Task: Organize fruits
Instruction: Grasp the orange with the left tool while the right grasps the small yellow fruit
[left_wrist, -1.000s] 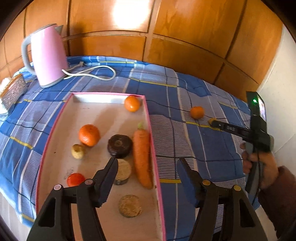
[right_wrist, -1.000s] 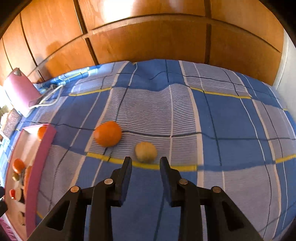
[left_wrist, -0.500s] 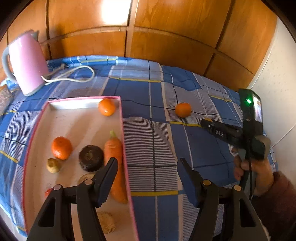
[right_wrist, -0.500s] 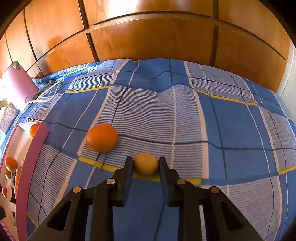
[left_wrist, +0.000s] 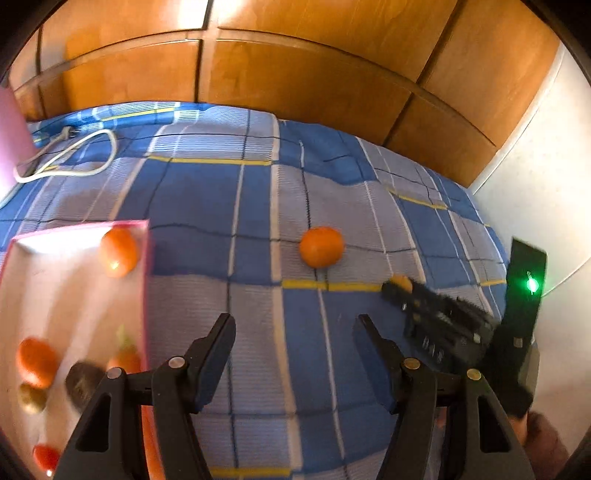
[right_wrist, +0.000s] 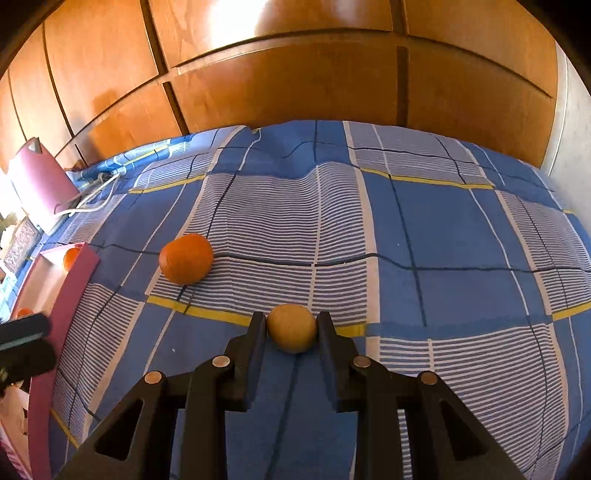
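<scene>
My right gripper (right_wrist: 291, 323) is shut on a small yellow-tan round fruit (right_wrist: 291, 332) resting on the blue checked cloth (right_wrist: 424, 240). An orange (right_wrist: 186, 258) lies loose on the cloth up and to its left. In the left wrist view that orange (left_wrist: 320, 246) sits ahead of my left gripper (left_wrist: 293, 332), which is open and empty over the cloth. The right gripper (left_wrist: 397, 286) shows at the right there, with the small fruit at its tip. A pink-rimmed tray (left_wrist: 146, 266) at the left holds oranges, a carrot and other produce.
A pink kettle (right_wrist: 40, 181) with a white cord (left_wrist: 74, 155) stands at the back left. Wooden panels (right_wrist: 295, 81) rise behind the cloth and a white wall (left_wrist: 535, 177) bounds the right. A hand and sleeve (left_wrist: 543, 443) hold the right gripper.
My left gripper swung right, from above the tray to over the cloth near the loose orange. My right gripper advanced onto the small yellow-tan fruit and shut on it.
</scene>
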